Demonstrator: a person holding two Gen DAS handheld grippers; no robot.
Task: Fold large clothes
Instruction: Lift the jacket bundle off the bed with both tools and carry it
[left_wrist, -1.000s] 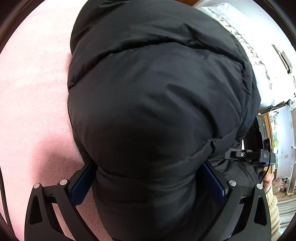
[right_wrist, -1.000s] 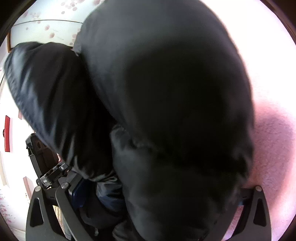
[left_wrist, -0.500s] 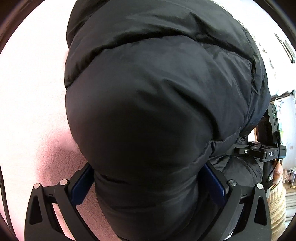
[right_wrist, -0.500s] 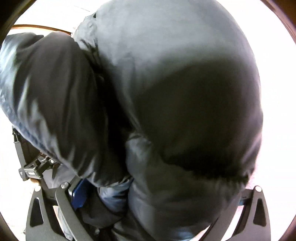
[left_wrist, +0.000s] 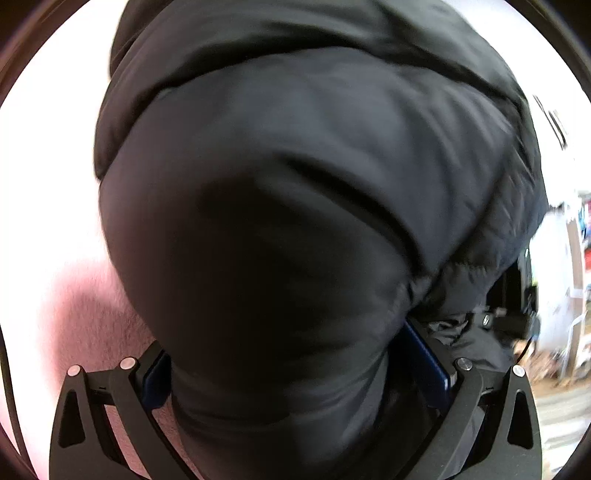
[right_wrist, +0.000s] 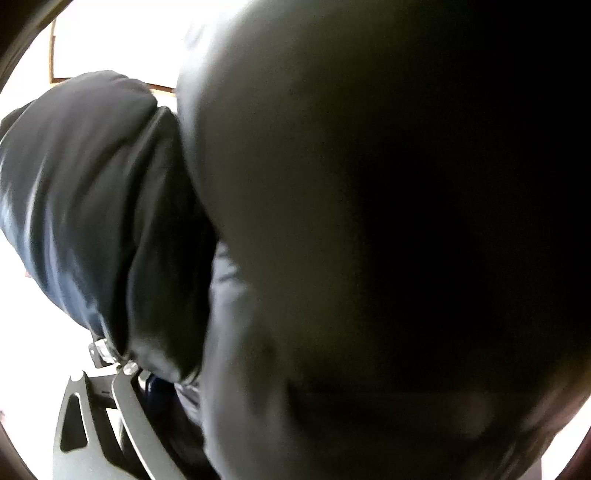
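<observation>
While both grippers carry the black puffer jacket (left_wrist: 295, 221) above the pink blanket (left_wrist: 85, 325), folding looks mid-way: left gripper (left_wrist: 295, 365) clenched on a bulky fold, right gripper (right_wrist: 236, 398) grasping jacket fabric; laying flat remains.

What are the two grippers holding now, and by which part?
Both hold the black puffer jacket. The left gripper clamps a thick padded fold between its jaws. The right gripper also grips bunched padding; which part of the garment cannot be told.

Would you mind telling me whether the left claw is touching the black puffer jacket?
Touching. The left wrist view shows the black puffer jacket bunched between the left claw's blue pads, its fabric pressed against both.
</observation>
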